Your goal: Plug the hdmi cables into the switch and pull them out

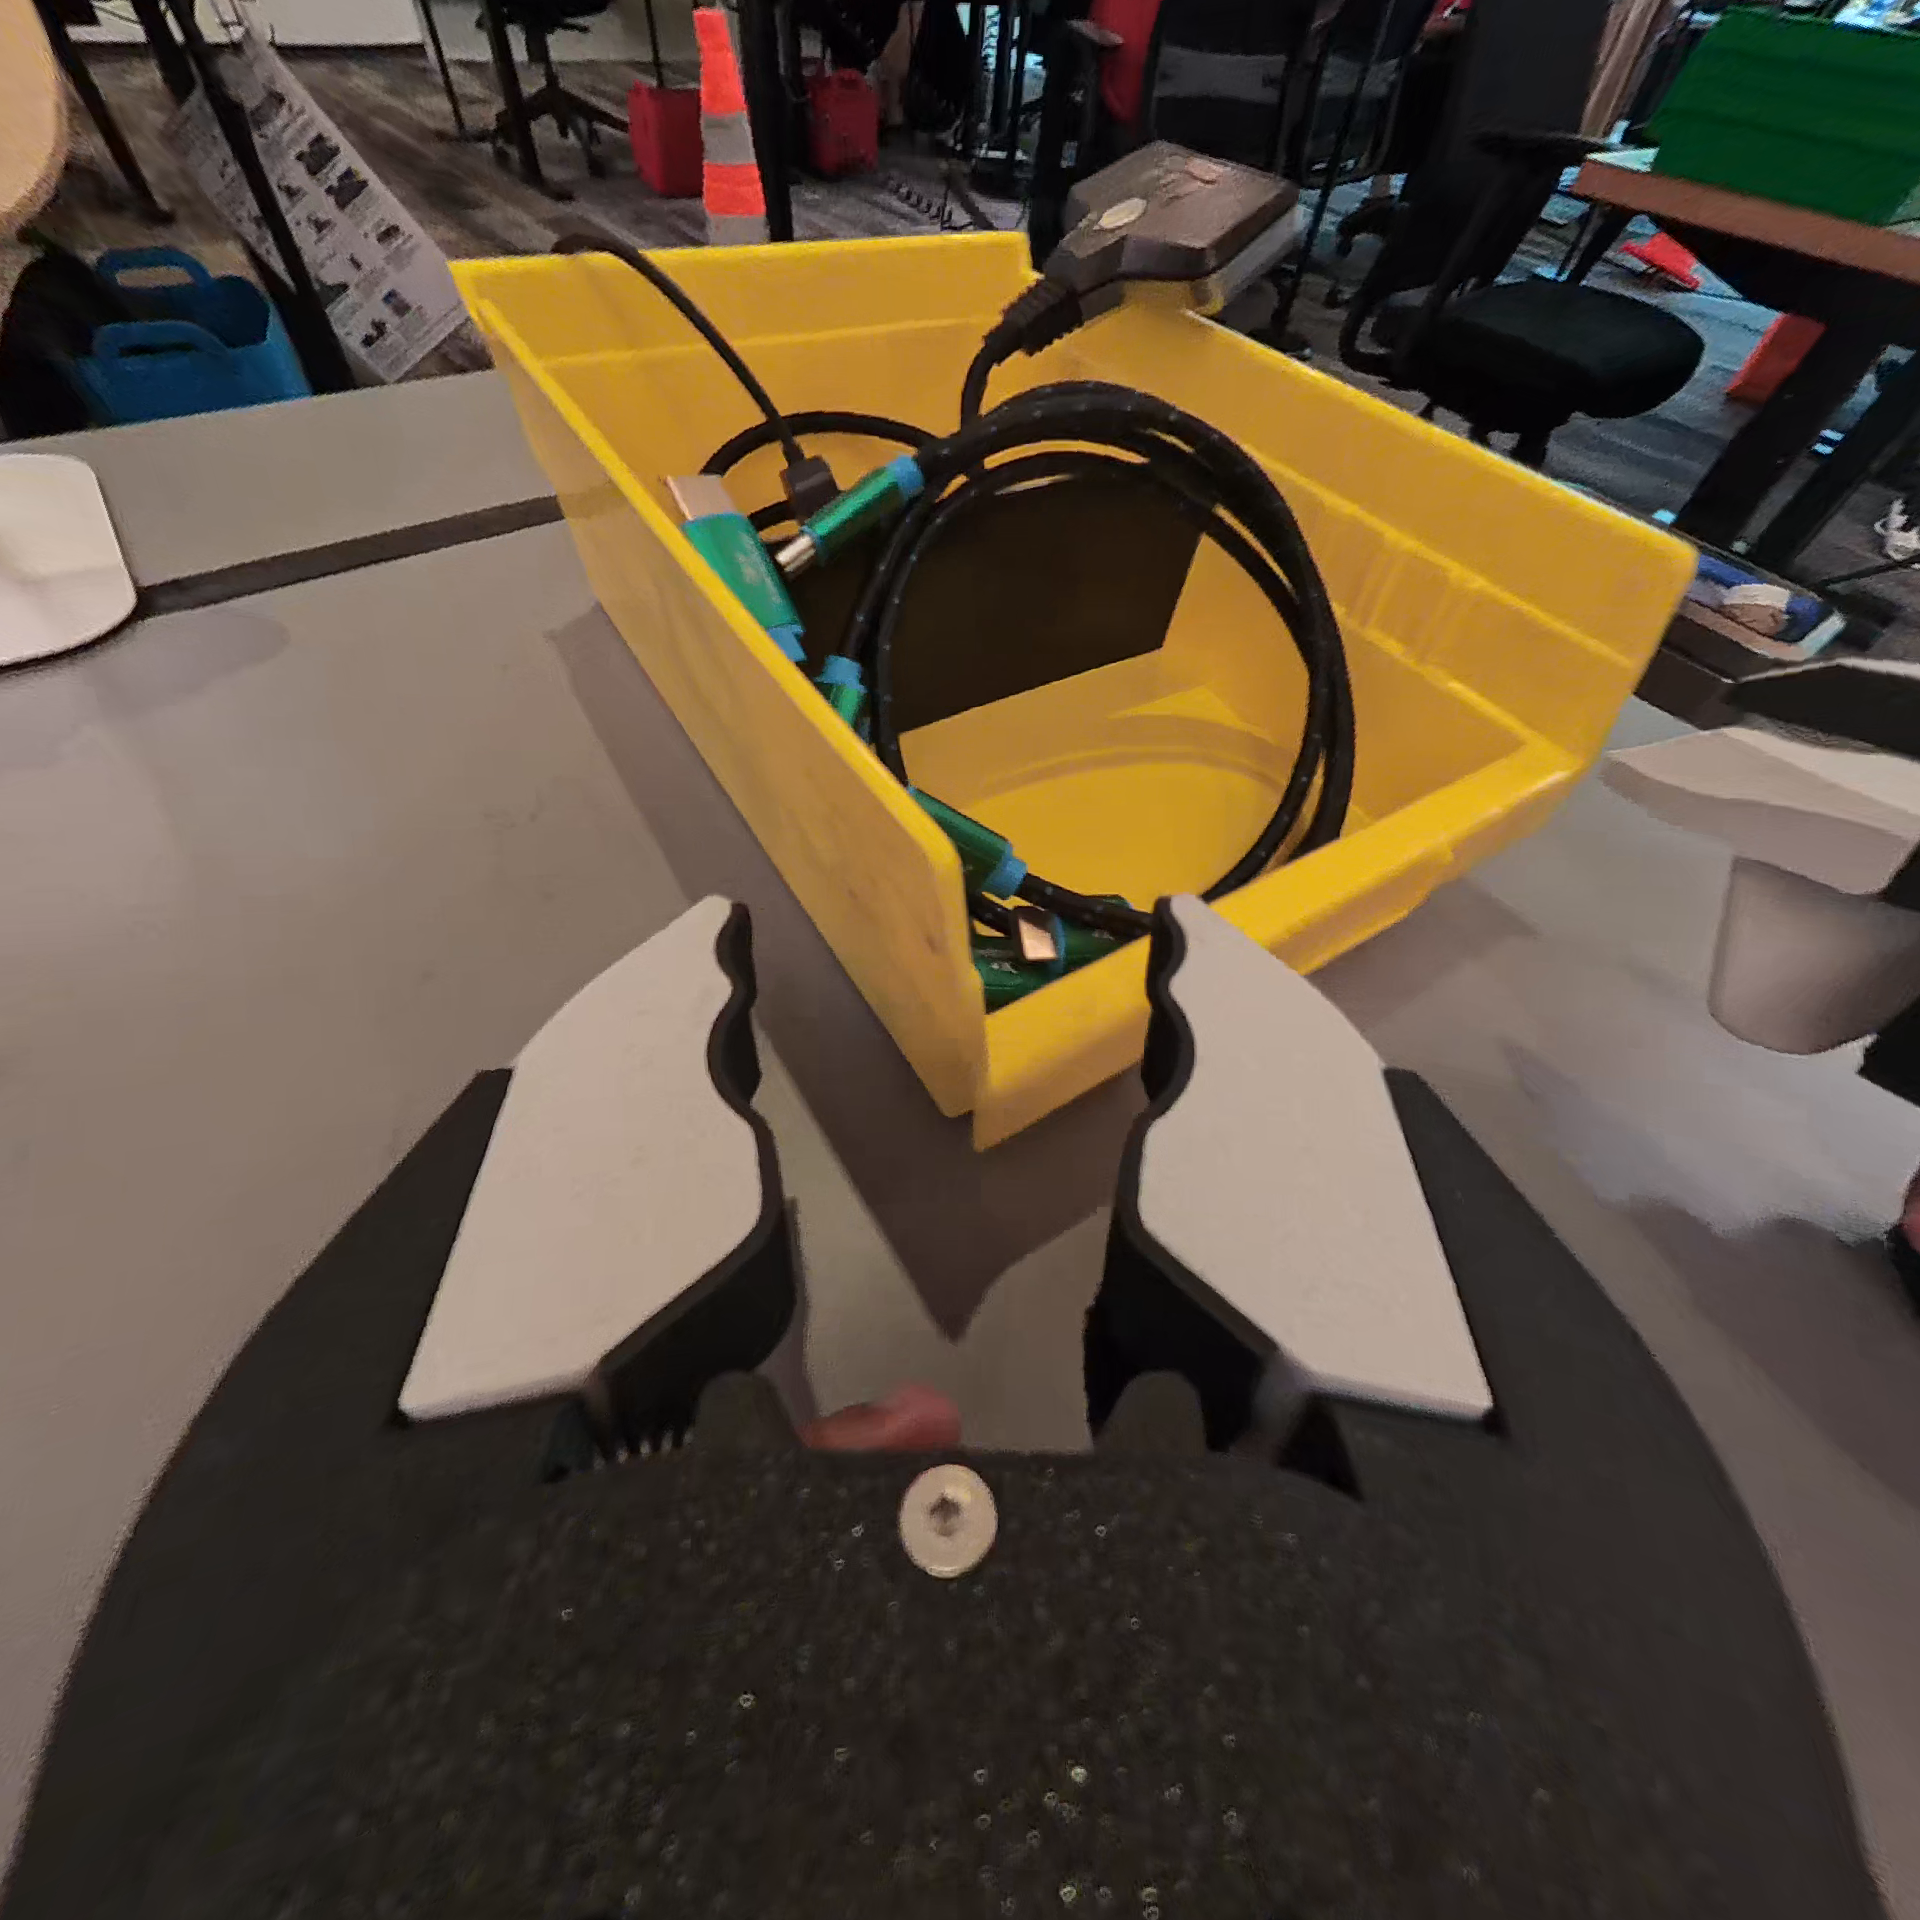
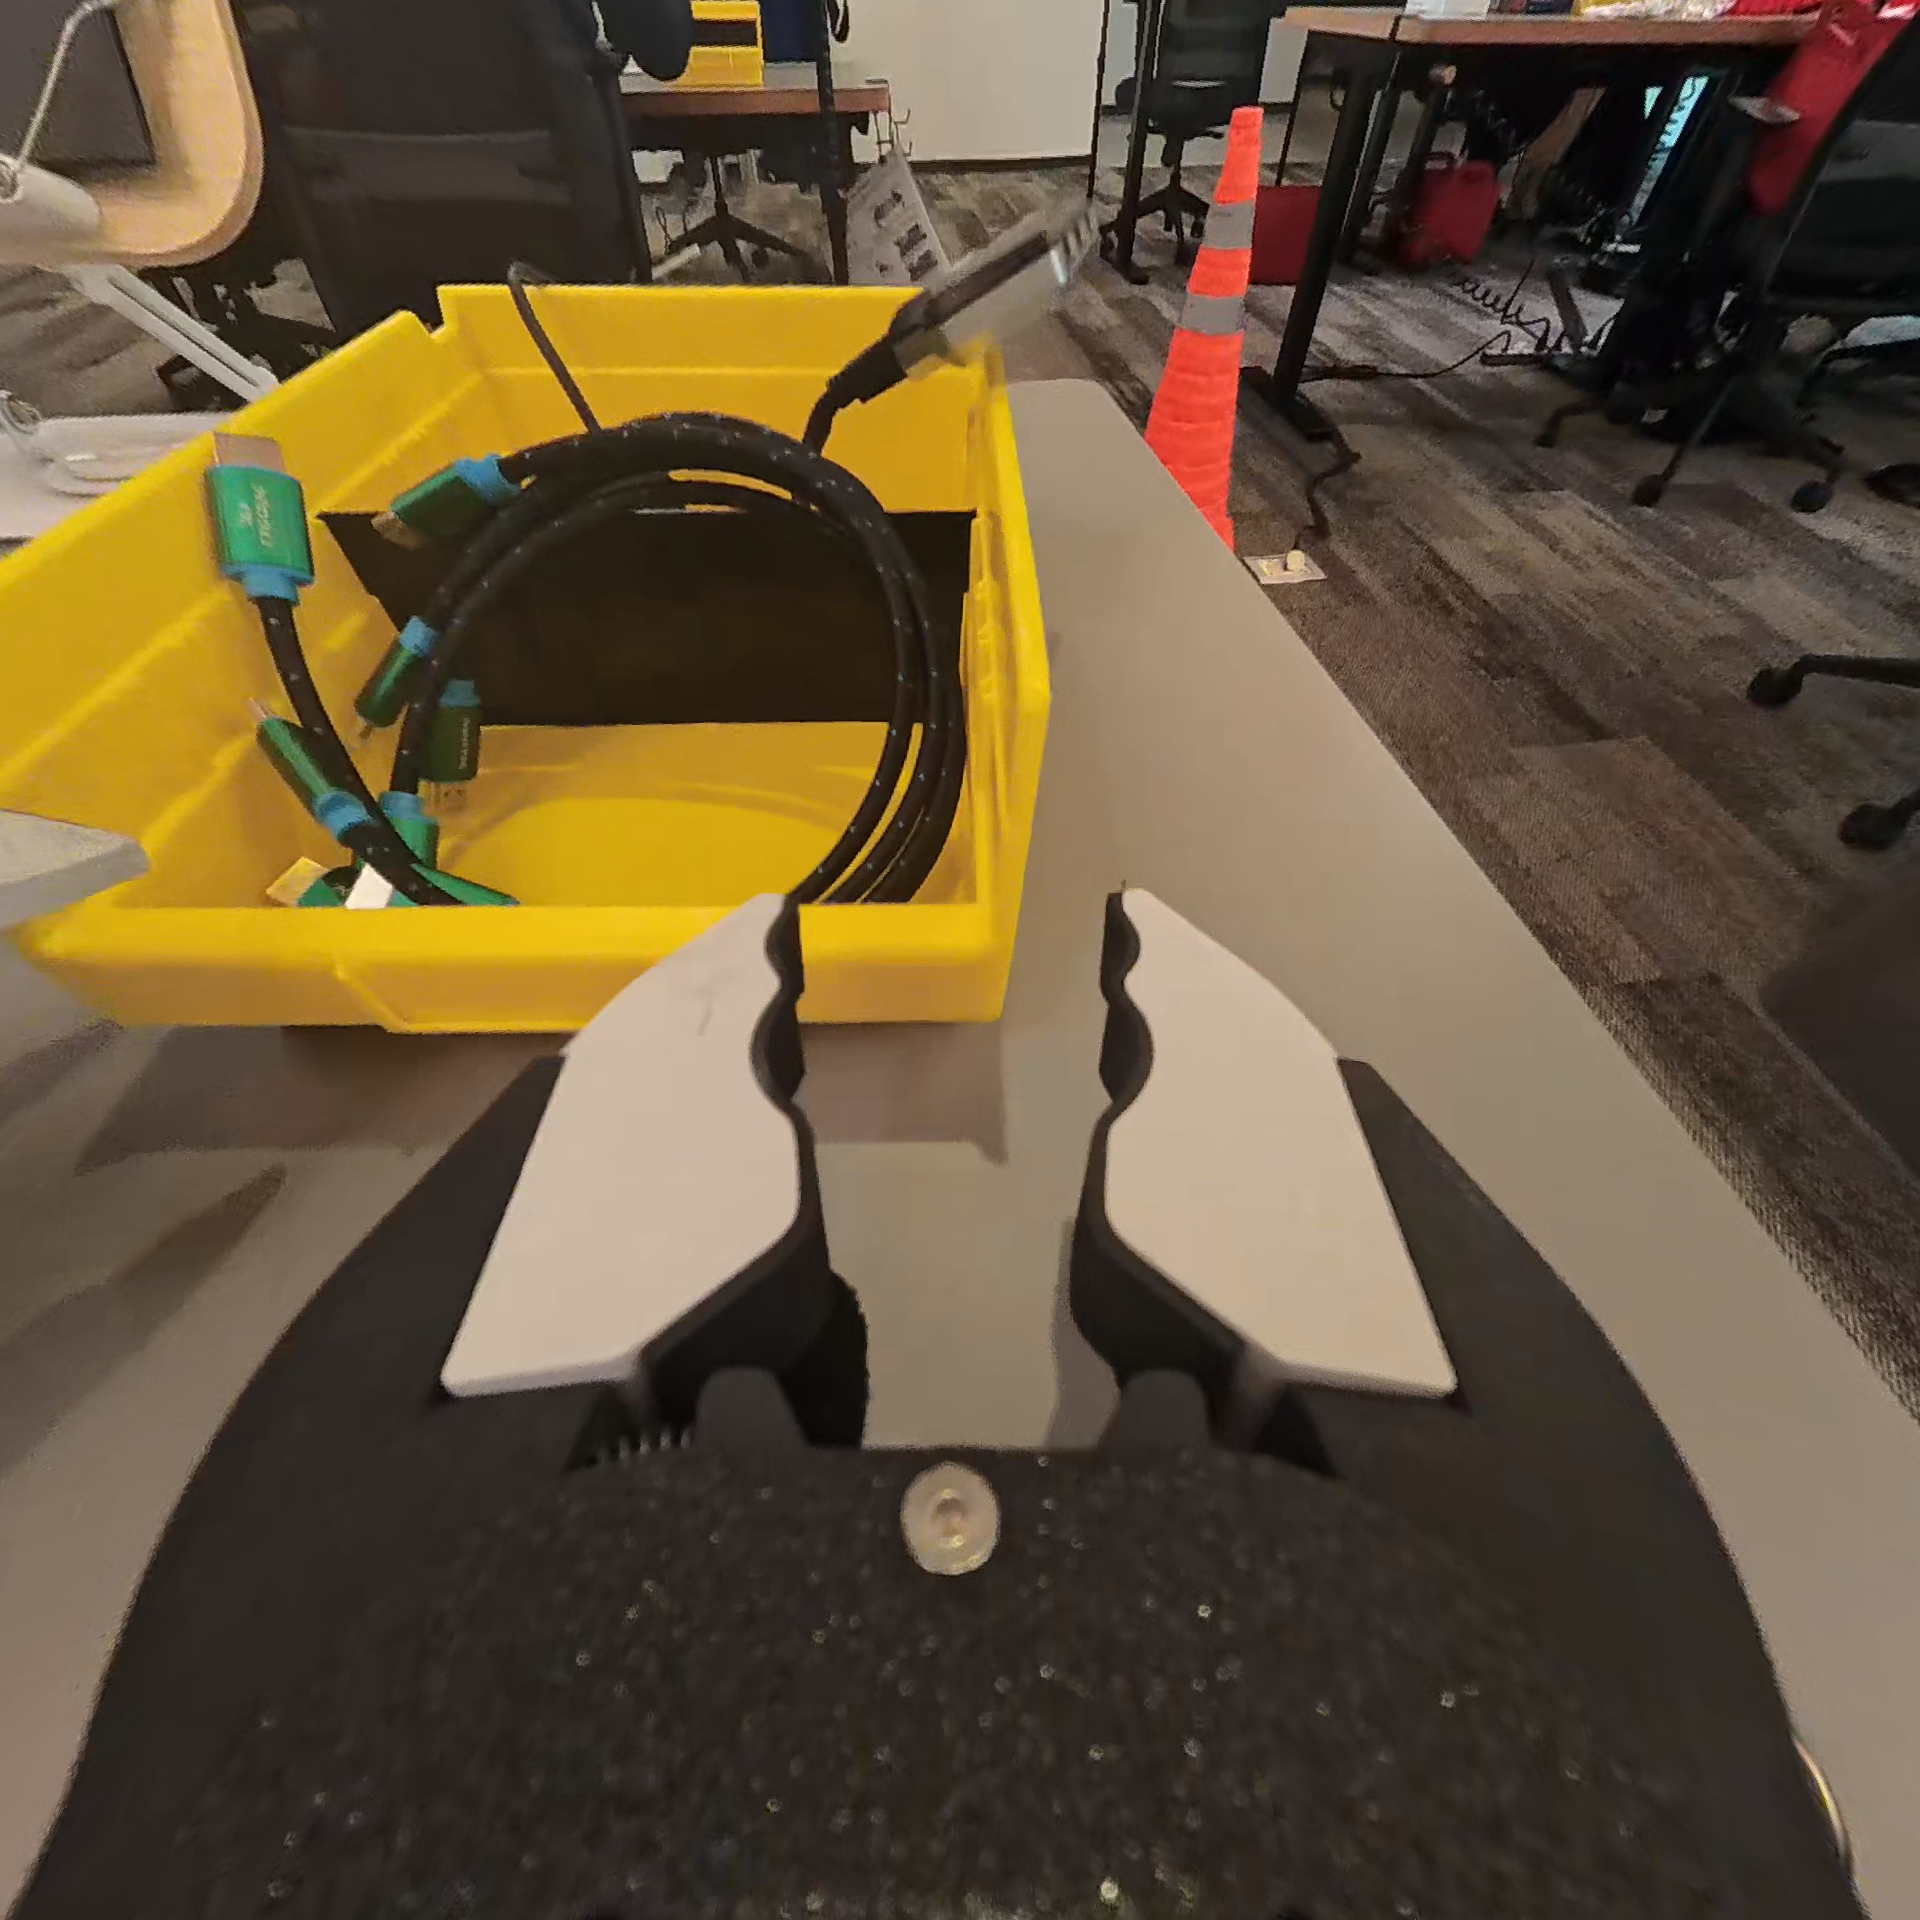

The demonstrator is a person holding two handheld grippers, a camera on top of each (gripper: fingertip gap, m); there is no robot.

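Blurring at the bin (image 2: 665, 966) rim, the switch (image 2: 997, 275), half cut off.

Yellow bin (image 1: 1455, 582); black blue-flecked cables (image 2: 914, 665), green plugs (image 2: 258, 520); orange cone (image 2: 1210, 343).

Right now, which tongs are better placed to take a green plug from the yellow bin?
Probably the left tongs: open, right at the yellow bin corner where green plugs lie. The right tongs, also open, face the cable loop side.
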